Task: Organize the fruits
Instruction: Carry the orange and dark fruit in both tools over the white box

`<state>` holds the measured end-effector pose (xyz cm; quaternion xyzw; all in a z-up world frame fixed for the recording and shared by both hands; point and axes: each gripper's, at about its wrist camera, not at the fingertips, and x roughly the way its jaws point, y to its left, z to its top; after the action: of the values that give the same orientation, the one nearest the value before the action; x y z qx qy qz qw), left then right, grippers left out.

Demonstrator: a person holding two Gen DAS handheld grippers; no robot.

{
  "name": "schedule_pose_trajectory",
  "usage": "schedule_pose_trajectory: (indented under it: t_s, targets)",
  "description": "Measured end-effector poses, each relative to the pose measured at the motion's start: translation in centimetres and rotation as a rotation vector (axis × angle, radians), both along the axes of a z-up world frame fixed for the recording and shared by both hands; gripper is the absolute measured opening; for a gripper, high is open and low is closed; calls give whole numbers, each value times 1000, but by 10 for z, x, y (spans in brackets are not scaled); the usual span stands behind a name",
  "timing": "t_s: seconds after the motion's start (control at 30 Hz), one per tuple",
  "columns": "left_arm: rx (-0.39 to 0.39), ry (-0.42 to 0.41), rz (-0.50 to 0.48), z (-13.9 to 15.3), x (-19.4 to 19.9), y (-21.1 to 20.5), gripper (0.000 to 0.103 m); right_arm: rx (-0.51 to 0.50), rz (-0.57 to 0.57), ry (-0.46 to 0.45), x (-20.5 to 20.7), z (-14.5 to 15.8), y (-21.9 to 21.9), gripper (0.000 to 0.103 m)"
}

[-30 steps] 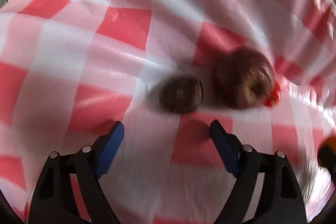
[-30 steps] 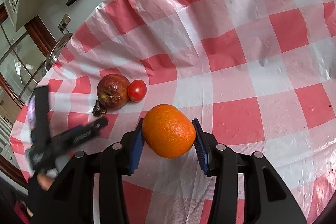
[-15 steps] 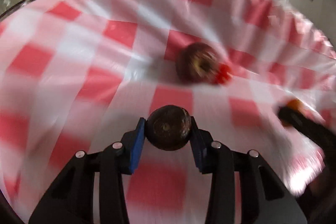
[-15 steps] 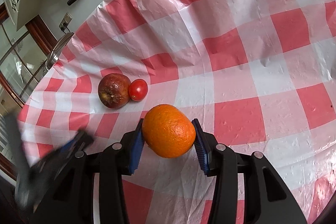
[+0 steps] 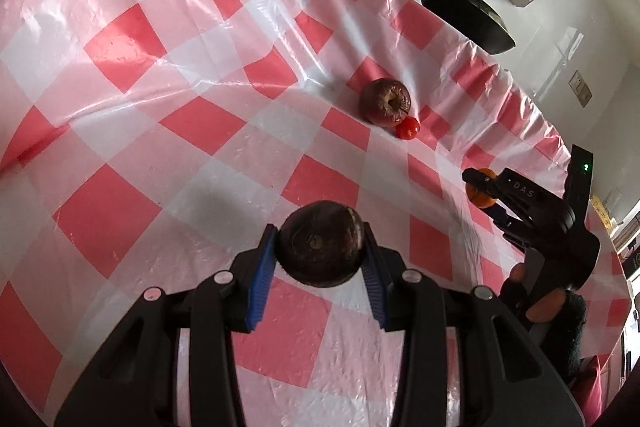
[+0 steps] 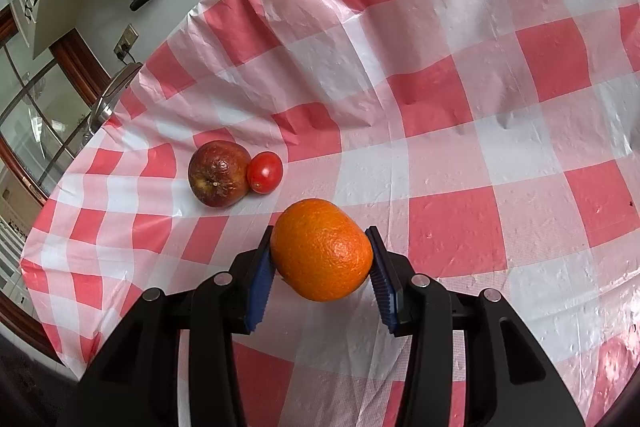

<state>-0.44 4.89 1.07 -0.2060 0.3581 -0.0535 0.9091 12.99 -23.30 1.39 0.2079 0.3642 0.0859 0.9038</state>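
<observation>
The left gripper (image 5: 320, 259) pinches a dark round fruit (image 5: 320, 247); the right gripper (image 6: 322, 267) pinches an orange (image 6: 322, 255), apple (image 6: 219, 173) and tomato (image 6: 265, 172) ahead to its left.

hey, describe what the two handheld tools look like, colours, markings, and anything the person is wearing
Both tools, left tool and right tool, have black plastic bodies, silver screw heads and blue ribbed pads. Seen from the left wrist, the right tool carries white "DAS" lettering and a green light on its upright black part. A dark fuzzy sleeve shows at the wrist.
</observation>
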Motion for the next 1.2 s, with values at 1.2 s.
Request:
schedule_pose_trajectory:
  t_s: [1.2]
  targets:
    - [23,-48,62,10,-141,36,41,-46,113,70,-173,5,57,44]
